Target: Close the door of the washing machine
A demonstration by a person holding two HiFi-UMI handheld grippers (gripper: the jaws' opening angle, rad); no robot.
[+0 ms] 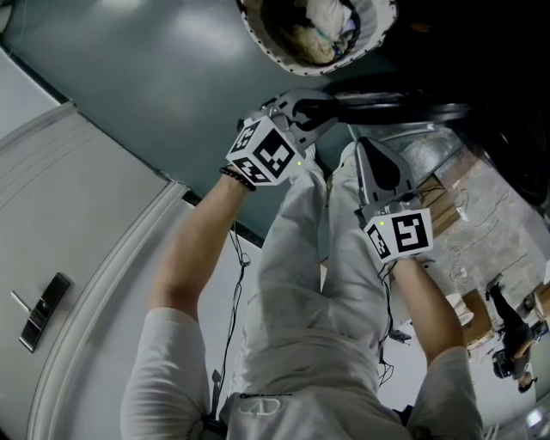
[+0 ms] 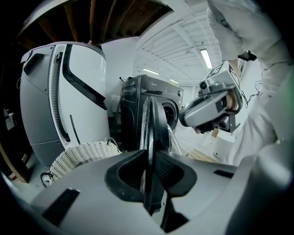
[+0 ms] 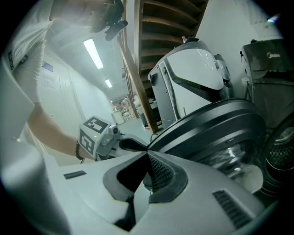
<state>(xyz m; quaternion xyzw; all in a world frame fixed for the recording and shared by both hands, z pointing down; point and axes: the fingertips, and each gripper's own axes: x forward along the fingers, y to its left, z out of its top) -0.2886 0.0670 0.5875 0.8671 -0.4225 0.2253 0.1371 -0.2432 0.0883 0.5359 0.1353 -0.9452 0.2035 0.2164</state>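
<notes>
While the left tongs [image 2: 150,160] pinch the thin edge of the door [image 2: 154,117], the door stands open, swung out from the black washing machine [image 2: 132,112]. In the left gripper view the door is seen edge-on, right between the two pads. The pads press on it from both sides. In the head view the round hole [image 1: 318,39] of the washing machine is not covered, and there are clothes [image 1: 331,17] inside it.

The right tongs [image 3: 148,155] are squeezed together with nothing in them. Their tip sits just beside the curved rim of the door. I cannot tell if it touches.

Next to the washing machine stands a big white machine [image 2: 78,87]. A white woven basket [image 2: 82,156] sits in front of it.

I think the step in hand is getting a good hold on the door, ready to swing it. The closing has hardly begun, because the hole is wide open. Next, the left tongs should hold tight and swing the door round on its hinge toward the hole, in a curve and not a straight line. The right tongs could push on the front of the door to help. At the end it will likely need a firm push so it clicks.
</notes>
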